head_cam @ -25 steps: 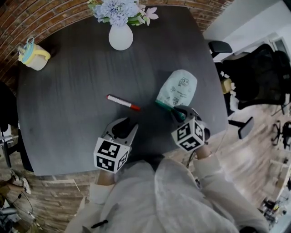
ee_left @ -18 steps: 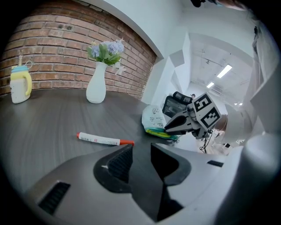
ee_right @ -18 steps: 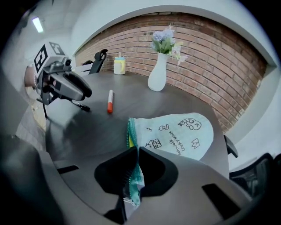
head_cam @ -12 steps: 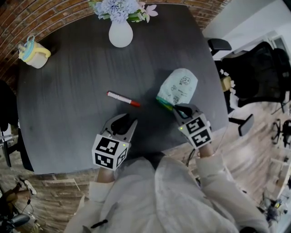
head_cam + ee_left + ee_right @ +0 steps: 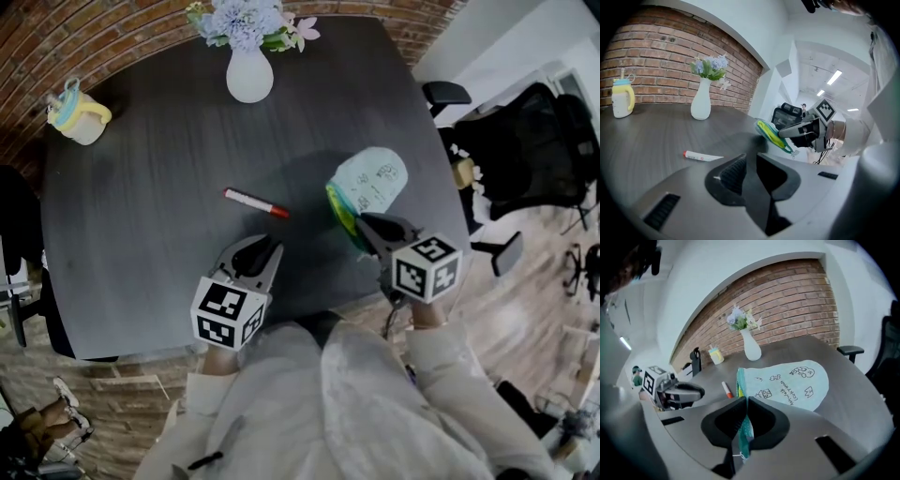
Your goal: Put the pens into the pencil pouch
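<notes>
Right gripper view: right gripper [image 5: 744, 404] clenched on the zipper edge of the pencil pouch [image 5: 787, 383], holding that edge up off the table [image 5: 848, 380], likely to keep the mouth agape for loading. Left gripper [image 5: 751, 157] released and empty; its jaws have just been closing, nothing between them. In the head view the red-capped pen [image 5: 255, 202] lies at its 12 o'clock, the pouch at 2 o'clock, well apart from the pen

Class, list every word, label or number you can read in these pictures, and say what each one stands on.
On the pencil pouch: lettering among doodles, too blurred to read.
On the pen: print on the barrel, too small to read.
On the left cube and the right cube: square markers only, no words.
No text reads clearly.
</notes>
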Demonstrator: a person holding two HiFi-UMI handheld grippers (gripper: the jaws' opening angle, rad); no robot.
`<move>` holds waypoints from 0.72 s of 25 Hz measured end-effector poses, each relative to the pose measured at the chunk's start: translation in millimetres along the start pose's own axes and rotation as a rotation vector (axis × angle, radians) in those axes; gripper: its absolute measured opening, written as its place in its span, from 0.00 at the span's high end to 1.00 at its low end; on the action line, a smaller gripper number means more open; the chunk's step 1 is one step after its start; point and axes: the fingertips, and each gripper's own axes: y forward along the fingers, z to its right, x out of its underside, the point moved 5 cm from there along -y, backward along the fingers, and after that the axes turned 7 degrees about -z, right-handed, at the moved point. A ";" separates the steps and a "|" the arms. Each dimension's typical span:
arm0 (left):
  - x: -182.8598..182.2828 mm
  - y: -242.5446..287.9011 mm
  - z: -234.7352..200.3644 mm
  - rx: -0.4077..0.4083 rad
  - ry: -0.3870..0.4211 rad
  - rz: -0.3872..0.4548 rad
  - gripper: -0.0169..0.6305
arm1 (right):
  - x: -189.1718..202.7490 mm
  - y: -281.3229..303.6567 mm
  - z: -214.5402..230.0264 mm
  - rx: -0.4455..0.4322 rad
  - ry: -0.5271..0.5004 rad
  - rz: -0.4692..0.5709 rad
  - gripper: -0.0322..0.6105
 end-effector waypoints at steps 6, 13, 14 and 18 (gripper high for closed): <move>-3.9 -5.7 -3.3 -0.015 0.027 0.004 0.86 | -20.5 -17.1 -9.9 -0.079 0.150 0.102 0.92; -9.0 -10.5 -7.6 -0.058 0.088 -0.015 0.86 | -34.7 -29.8 -15.6 -0.193 0.297 0.180 0.92; -10.0 -10.7 -7.7 -0.059 0.097 -0.018 0.86 | -36.3 -30.2 -16.3 -0.210 0.312 0.183 0.92; -9.8 -9.8 -9.8 -0.067 0.174 -0.068 0.86 | -42.6 -32.4 -16.6 -0.313 0.462 0.239 0.92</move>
